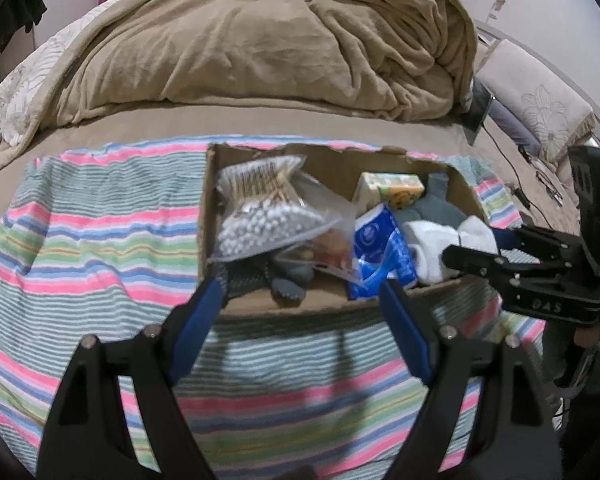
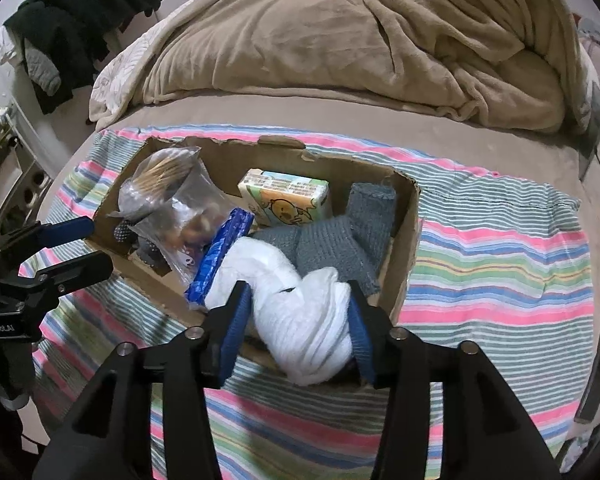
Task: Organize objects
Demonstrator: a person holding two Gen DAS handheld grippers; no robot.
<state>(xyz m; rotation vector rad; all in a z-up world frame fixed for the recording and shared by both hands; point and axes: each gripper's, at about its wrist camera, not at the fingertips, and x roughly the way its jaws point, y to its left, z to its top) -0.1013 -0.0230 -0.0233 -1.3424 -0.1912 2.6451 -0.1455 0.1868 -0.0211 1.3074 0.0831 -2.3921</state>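
Note:
A cardboard box [image 1: 464,188] [image 2: 404,248] sits on a striped towel [image 1: 92,248] [image 2: 500,248] on the bed. It holds a clear bag of cotton swabs [image 1: 260,208] [image 2: 164,188], a blue packet [image 1: 380,248] [image 2: 224,252], a yellow-green tissue pack [image 1: 392,190] [image 2: 288,200], grey knitted socks [image 1: 436,208] [image 2: 340,240] and a white sock bundle [image 1: 452,248] [image 2: 300,320]. My right gripper [image 2: 296,320] [image 1: 472,252] is shut on the white sock bundle at the box's near right corner. My left gripper [image 1: 300,300] [image 2: 84,244] is open and empty, just before the box's front wall.
A rumpled tan blanket [image 1: 260,48] [image 2: 360,40] fills the bed behind the box. Dark clothes [image 2: 76,24] hang at the left. A pillow [image 1: 536,96] and cables [image 1: 512,172] lie at the right edge of the bed.

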